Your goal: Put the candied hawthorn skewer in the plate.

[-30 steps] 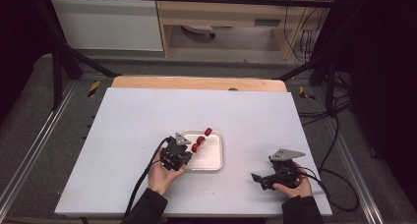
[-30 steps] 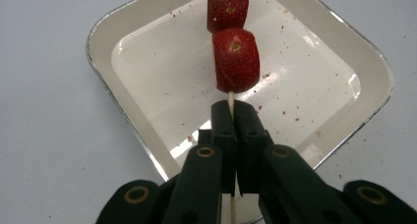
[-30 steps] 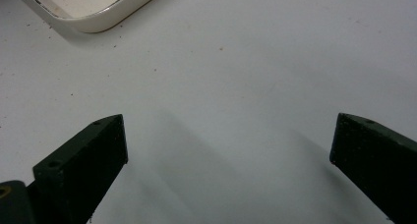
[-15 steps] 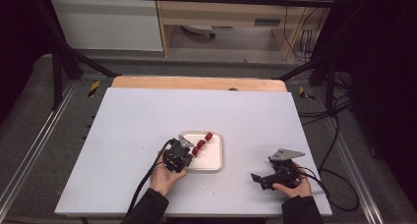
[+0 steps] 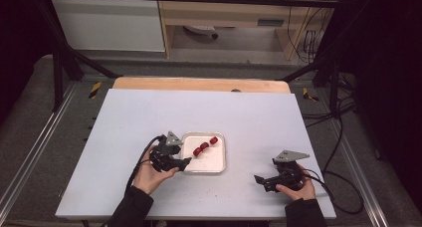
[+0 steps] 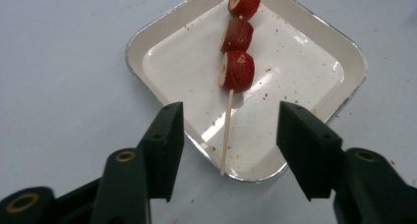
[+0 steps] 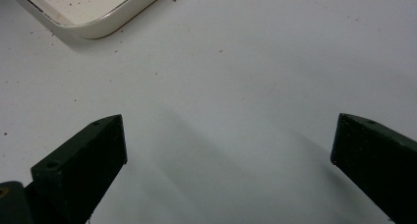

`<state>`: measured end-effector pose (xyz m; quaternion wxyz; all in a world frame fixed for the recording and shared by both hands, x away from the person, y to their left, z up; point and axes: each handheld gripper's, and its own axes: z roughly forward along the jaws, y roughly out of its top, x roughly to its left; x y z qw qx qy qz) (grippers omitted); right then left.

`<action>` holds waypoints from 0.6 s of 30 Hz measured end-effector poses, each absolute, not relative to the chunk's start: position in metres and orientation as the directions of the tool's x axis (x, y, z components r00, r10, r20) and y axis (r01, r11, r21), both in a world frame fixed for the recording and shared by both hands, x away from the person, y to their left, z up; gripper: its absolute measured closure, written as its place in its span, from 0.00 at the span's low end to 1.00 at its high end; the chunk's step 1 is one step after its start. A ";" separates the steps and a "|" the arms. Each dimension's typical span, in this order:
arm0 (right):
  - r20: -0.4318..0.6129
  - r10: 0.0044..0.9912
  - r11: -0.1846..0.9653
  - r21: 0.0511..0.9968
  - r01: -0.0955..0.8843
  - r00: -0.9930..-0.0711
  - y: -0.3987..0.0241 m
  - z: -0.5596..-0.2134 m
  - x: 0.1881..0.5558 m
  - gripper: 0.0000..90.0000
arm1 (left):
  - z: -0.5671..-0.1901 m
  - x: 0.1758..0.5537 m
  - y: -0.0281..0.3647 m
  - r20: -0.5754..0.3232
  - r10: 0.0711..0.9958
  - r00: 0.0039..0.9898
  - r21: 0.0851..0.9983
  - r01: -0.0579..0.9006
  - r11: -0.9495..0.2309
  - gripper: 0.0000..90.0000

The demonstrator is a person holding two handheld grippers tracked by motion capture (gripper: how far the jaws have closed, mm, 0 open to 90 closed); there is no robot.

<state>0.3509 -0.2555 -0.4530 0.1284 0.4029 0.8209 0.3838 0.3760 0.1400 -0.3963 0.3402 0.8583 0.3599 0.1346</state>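
High view: left gripper [image 5: 185, 162] sits at the left edge of the tray [image 5: 219, 166], mid-table [image 5: 124, 122]. Jaws have just been opening, nothing clamped. Skewer [image 5: 205, 147] w/ three red pieces lies in the tray, running diagonally toward its far right corner. Right gripper [image 5: 260, 180] is near the front right of the table, well apart from the tray, hand [image 5: 297, 188] resting on the surface.

Left gripper view: left gripper [image 6: 228, 150] jaws moderately apart, pads clear of everything. Skewer [image 6: 237, 69] lies flat on the tray [image 6: 162, 32]; bare stick end points back between the jaws, tip resting at the near tray rim. Red crumbs scattered over the tray floor.

Right gripper view: right gripper [image 7: 228, 145] jaws wide, nothing btwn them, just bare table [image 7: 255, 62]. Tray [image 7: 103, 22] corner shows top left.
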 end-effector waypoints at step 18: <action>0.107 0.760 0.377 0.732 0.568 -0.641 -0.256 -0.452 0.350 0.01 | -0.430 0.341 0.245 -0.035 0.780 0.625 0.753 0.530 -0.391 0.12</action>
